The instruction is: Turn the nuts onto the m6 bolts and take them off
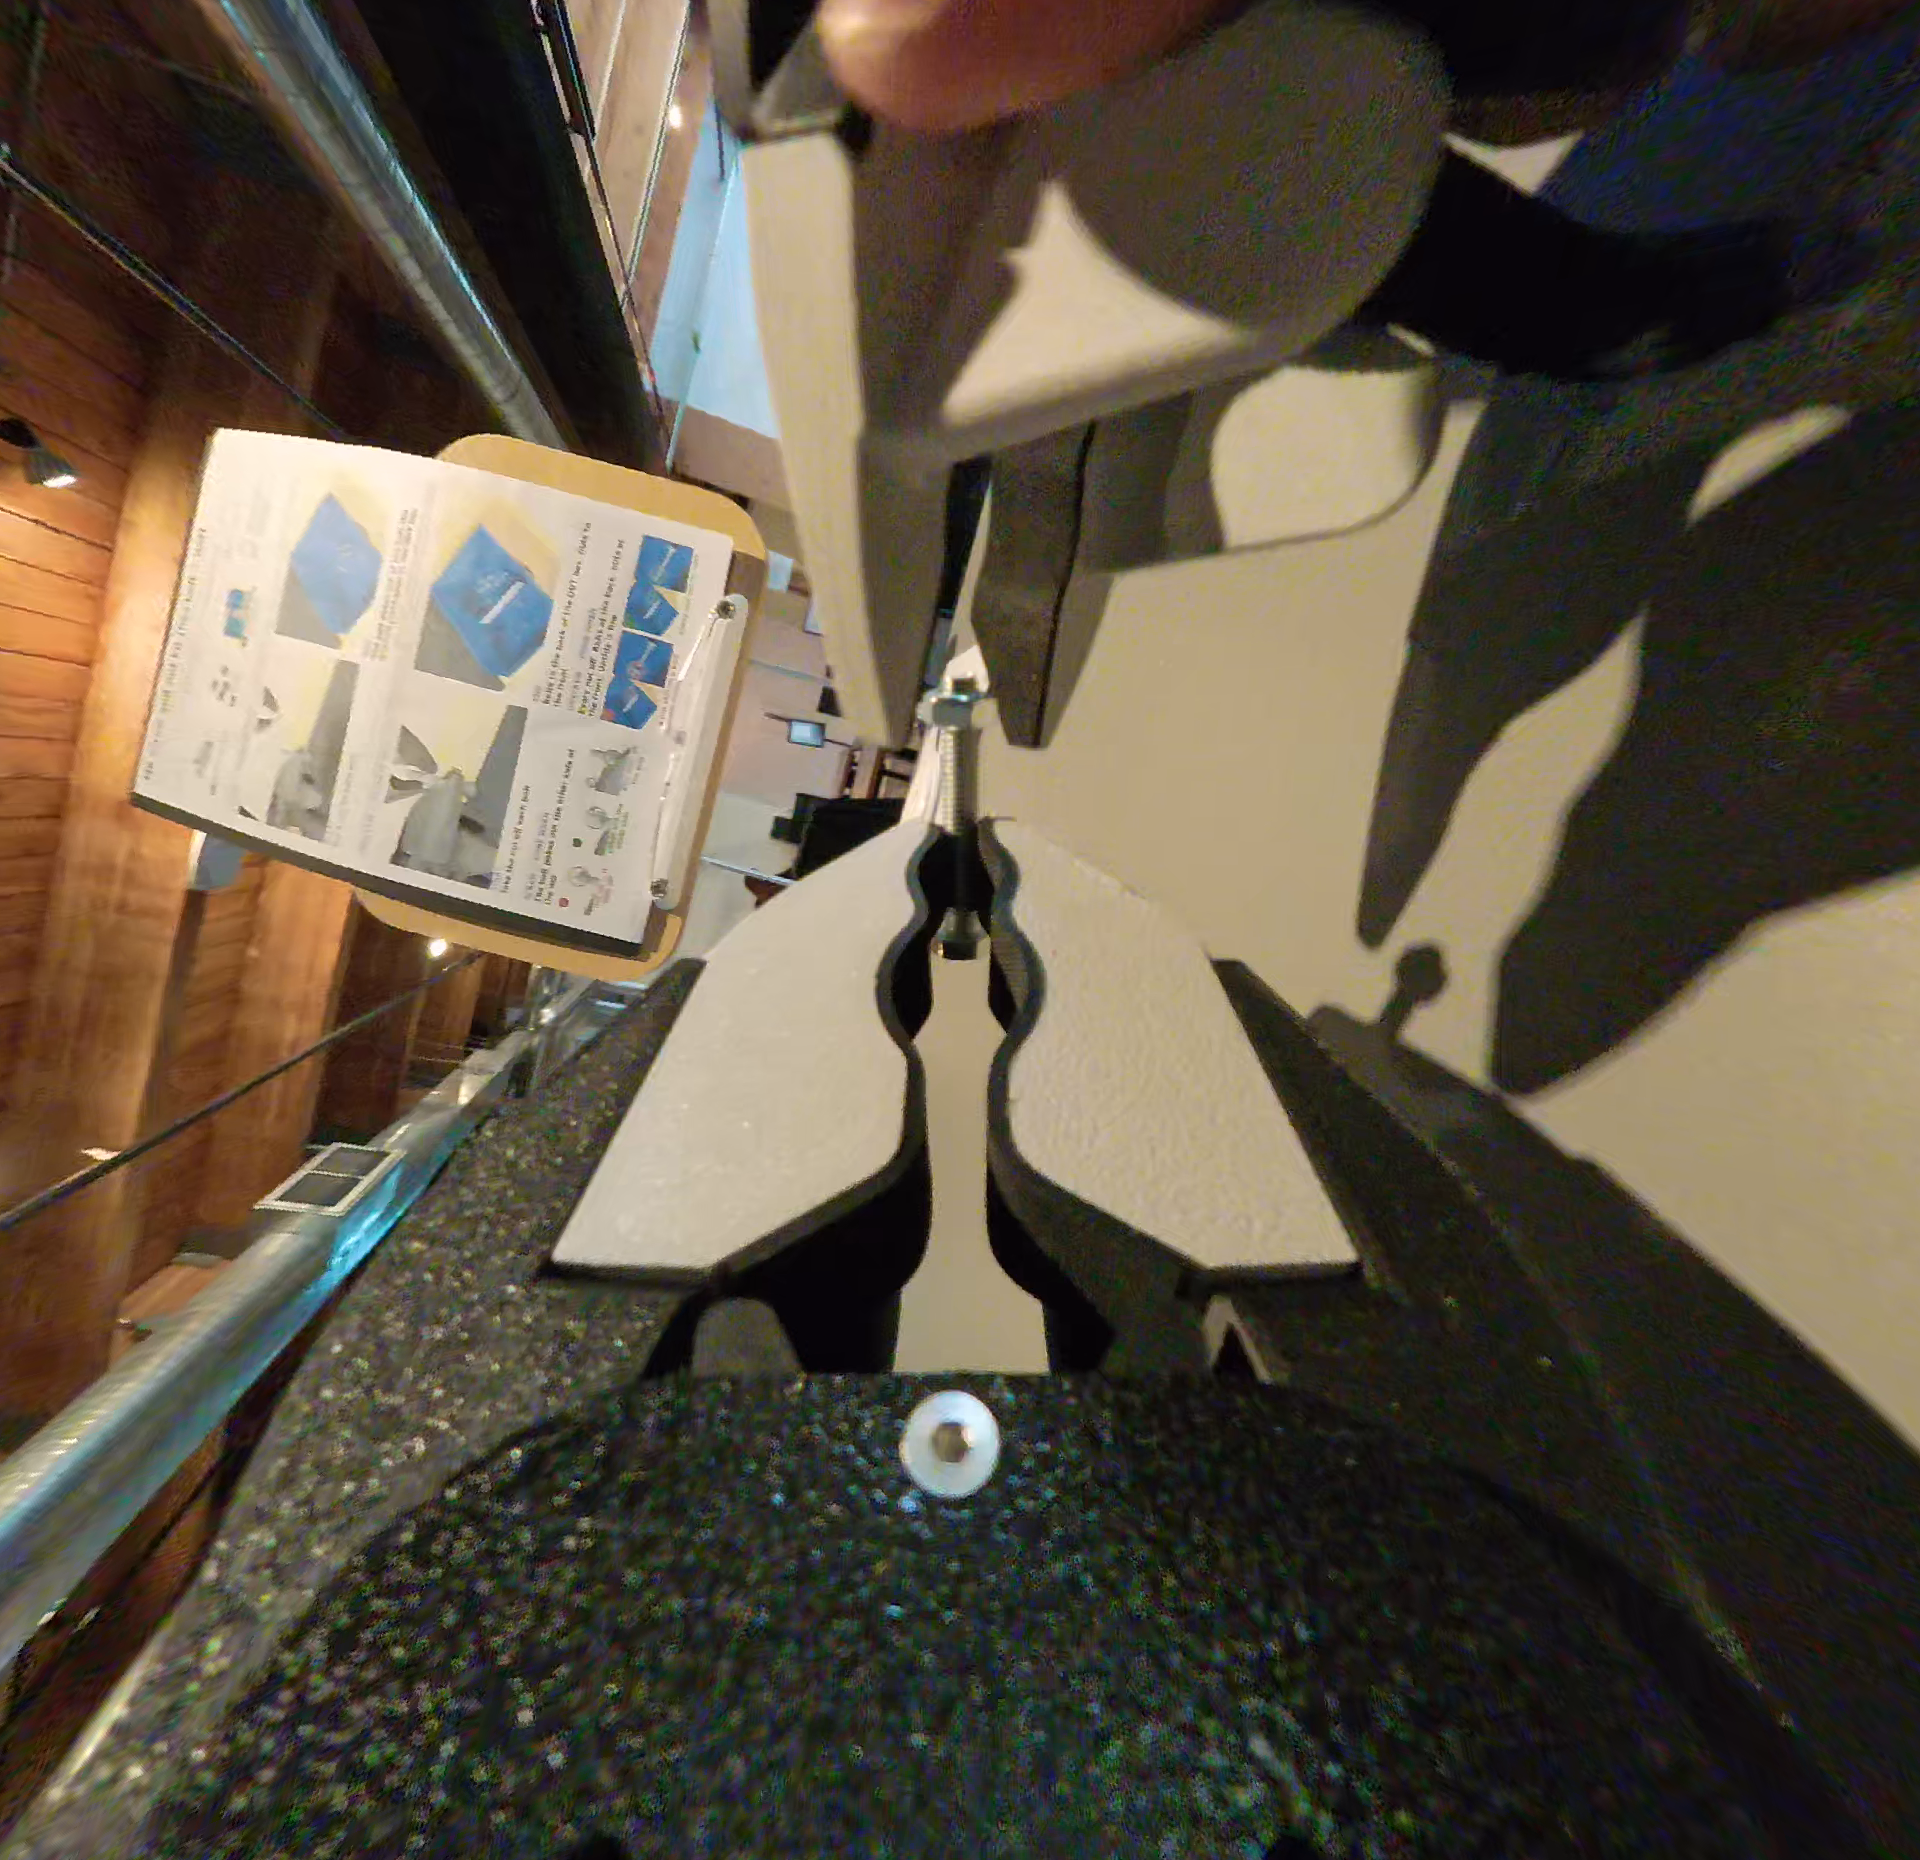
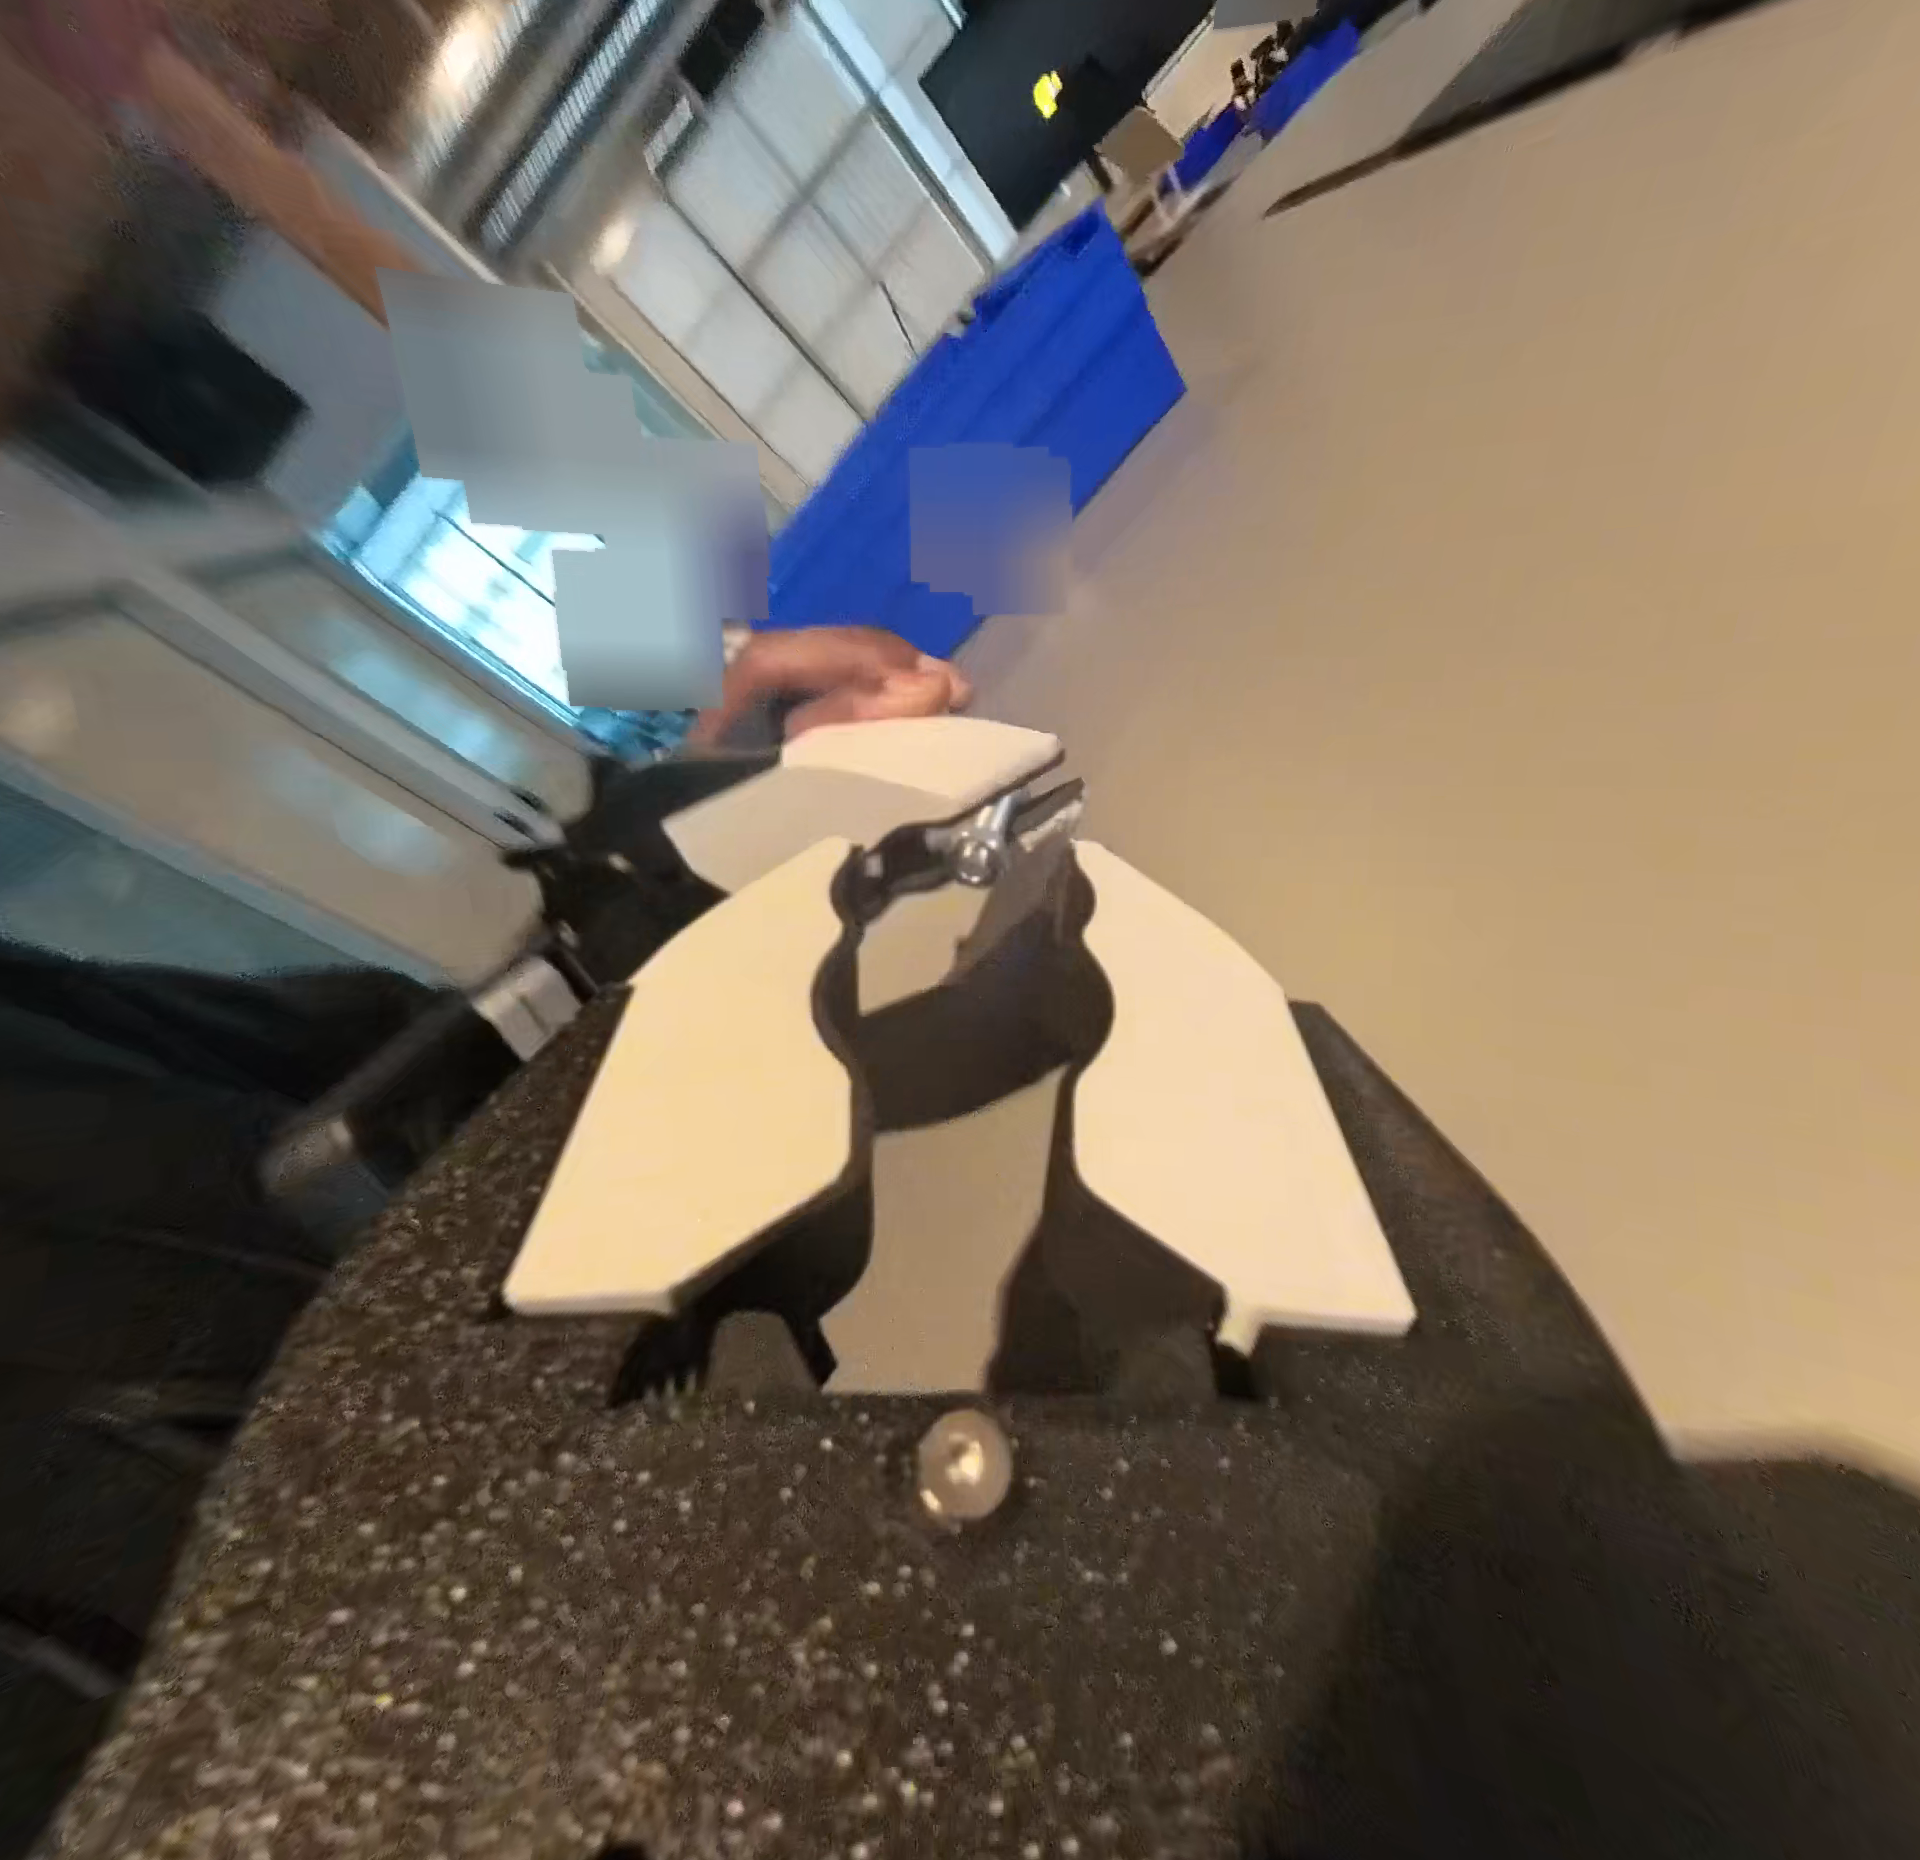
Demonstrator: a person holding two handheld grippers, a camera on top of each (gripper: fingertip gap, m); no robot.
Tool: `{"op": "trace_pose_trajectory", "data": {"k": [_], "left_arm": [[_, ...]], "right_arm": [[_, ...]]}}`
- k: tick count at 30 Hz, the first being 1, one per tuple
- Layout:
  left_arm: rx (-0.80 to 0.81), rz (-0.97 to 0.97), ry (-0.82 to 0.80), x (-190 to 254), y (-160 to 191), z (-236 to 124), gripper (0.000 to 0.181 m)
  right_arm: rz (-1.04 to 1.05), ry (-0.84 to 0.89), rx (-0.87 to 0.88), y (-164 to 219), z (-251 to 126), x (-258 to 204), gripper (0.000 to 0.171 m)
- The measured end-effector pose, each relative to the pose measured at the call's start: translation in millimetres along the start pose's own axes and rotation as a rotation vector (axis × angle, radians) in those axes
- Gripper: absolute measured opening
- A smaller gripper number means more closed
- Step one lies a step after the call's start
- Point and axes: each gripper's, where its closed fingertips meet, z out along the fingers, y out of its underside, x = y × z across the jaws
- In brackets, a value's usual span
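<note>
Left gripper (image 1: 961,854): closed on the bolt; the white, black-edged fingers meet around the shank close to the head, which sits just behind the tips, in the gap between them.
Bolt (image 1: 957,771): bright threaded shank, projecting straight ahead from the left gripper's tips, held off the table.
Nut (image 1: 954,710): silver hex nut, threaded on at the far end of the bolt, with a short stub of thread showing beyond it.
Right gripper (image 1: 961,657): enters from the far side, opposite the left gripper, tips pointing back toward it; its two fingers sit either side of the nut. In its own wrist view (image 2: 971,860) the tips are closed in around the bright nut and bolt end; firmness of grip on the nut is blurred and cannot be told for certain.
Hand (image 1: 935,34): a thumb and palm on the right gripper's body, above and beyond the left gripper's tips.
Table (image 1: 1299,771): plain pale surface, to the right of the left gripper, carrying dark shadows of both tools.
Clipboard (image 1: 468,688): brown board with a clipped printed sheet of pictures, standing left of the left gripper's tips, apart from them.
Blue cloth (image 2: 997,428): beyond the right gripper, left of the table edge.
</note>
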Motion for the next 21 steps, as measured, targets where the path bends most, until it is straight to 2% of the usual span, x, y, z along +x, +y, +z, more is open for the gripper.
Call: {"op": "trace_pose_trajectory", "data": {"k": [7, 10, 12, 15, 18, 21], "left_arm": [[0.031, -0.024, 0.041, 4, -3, 0, 0.005], [0.042, -0.011, 0.054, 7, -6, 0, 0.006], [0.046, 0.005, 0.056, 8, -7, 0, 0.005], [0.019, 0.043, 0.033, 5, -3, 1, 0.005], [-0.008, 0.11, -0.002, 2, 0, 1, 0.006], [-0.009, 0.08, -0.003, 0, 0, 1, 0.006]], "right_arm": [[-0.686, 0.24, -0.204, 1, -15, 6, 0.03], [-0.819, 0.28, -0.298, 7, -11, 8, 0.025], [-0.828, 0.308, -0.34, 12, -8, 12, 0.016], [-0.648, 0.304, -0.307, 13, -2, 12, 0.011], [-0.227, 0.206, -0.209, 12, 1, 9, 0.011], [0.146, 0.047, -0.086, 8, 3, 4, 0.012]]}}
